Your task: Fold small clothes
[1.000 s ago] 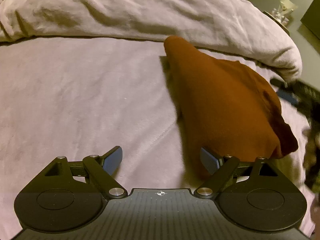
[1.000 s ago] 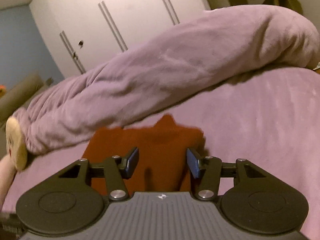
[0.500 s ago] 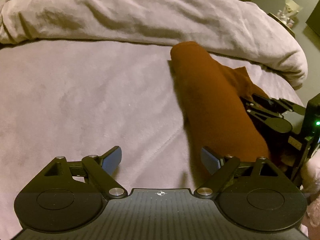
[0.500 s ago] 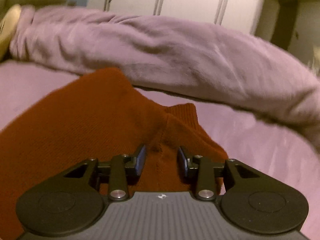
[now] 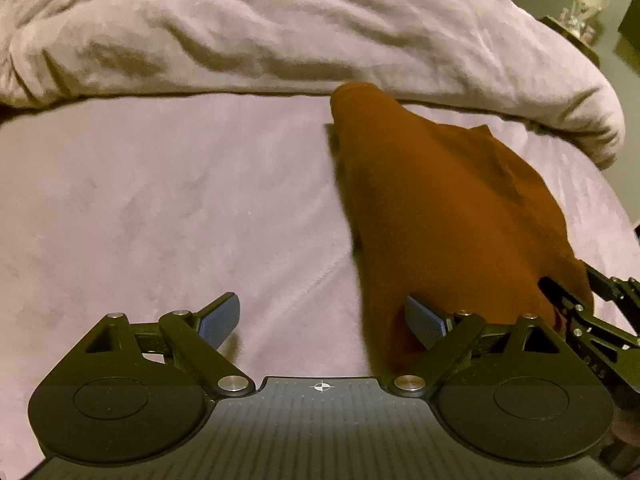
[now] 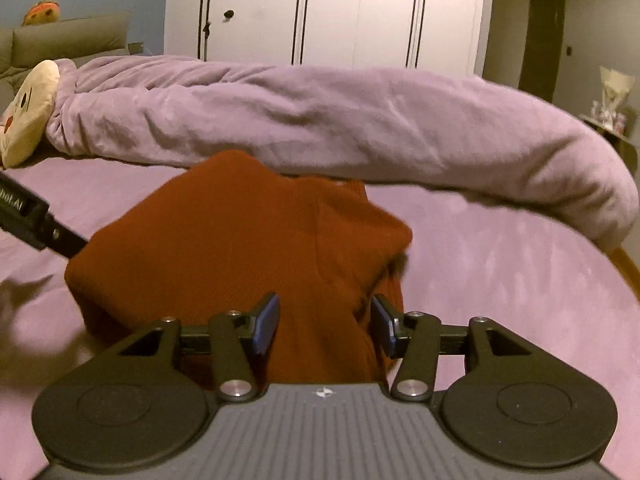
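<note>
Right gripper [image 6: 325,328] jaws just reopened astride the rust garment [image 6: 248,248]; left gripper [image 5: 322,322] released. Regrip one edge only.

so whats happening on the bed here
A person with a handheld gripper in each hand is folding a rust-brown garment on a purple bed sheet, in front of a rolled-up duvet. The right gripper is over the garment's near edge; its jaws have just been opening, with cloth between them but not clamped. The left gripper is open at the garment's left edge, holding nothing.
</note>
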A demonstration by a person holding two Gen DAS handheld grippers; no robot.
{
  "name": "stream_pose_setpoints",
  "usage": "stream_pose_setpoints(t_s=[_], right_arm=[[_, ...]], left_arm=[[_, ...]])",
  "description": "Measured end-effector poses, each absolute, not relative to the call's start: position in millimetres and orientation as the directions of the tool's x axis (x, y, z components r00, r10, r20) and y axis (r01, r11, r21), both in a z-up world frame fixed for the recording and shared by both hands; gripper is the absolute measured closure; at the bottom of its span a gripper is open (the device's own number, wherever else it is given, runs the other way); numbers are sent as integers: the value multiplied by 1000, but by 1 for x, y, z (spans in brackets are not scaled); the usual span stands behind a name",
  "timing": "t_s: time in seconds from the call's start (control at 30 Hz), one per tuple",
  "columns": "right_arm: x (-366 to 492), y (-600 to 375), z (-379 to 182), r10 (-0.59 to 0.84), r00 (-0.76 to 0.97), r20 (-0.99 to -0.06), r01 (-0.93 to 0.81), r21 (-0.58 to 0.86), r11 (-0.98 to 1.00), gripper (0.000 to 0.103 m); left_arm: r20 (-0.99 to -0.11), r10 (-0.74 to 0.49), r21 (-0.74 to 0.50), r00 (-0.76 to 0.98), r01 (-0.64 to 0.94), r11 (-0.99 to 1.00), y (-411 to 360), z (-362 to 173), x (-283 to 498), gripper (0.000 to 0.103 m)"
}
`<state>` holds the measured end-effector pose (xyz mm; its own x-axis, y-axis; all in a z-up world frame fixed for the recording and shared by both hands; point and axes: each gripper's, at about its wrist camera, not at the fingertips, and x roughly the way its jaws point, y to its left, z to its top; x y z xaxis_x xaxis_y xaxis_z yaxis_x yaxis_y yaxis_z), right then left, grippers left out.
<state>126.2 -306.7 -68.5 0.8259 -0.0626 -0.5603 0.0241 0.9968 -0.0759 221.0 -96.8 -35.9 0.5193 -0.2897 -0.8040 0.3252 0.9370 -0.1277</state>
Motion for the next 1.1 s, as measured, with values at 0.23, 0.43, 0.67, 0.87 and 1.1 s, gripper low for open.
stream_pose_setpoints(t_s=[0.23, 0.43, 0.67, 0.87, 1.1], right_arm=[[133, -300, -62, -76, 843, -533, 19, -111, 994, 53], [146, -296, -82, -77, 805, -588, -13, -147, 989, 54], [162, -307, -64, -22, 765, -643, -32, -72, 997, 45], [183, -385, -68, 130, 740, -660, 108, 307, 945, 20], [208, -429, -105, 363, 738, -569, 118, 638, 761, 19]], left_arm=[[-784, -274, -89, 558, 335, 938, -106, -22, 217, 9], [-779, -278, -87, 562, 342, 936, -114, -25, 221, 8], [-755, -402, -243, 518, 348, 905, -98, -21, 241, 8], [-722, -593, -481, 357, 358, 800, -103, -45, 285, 7], [-669, -698, -606, 256, 355, 712, -123, -84, 316, 10]])
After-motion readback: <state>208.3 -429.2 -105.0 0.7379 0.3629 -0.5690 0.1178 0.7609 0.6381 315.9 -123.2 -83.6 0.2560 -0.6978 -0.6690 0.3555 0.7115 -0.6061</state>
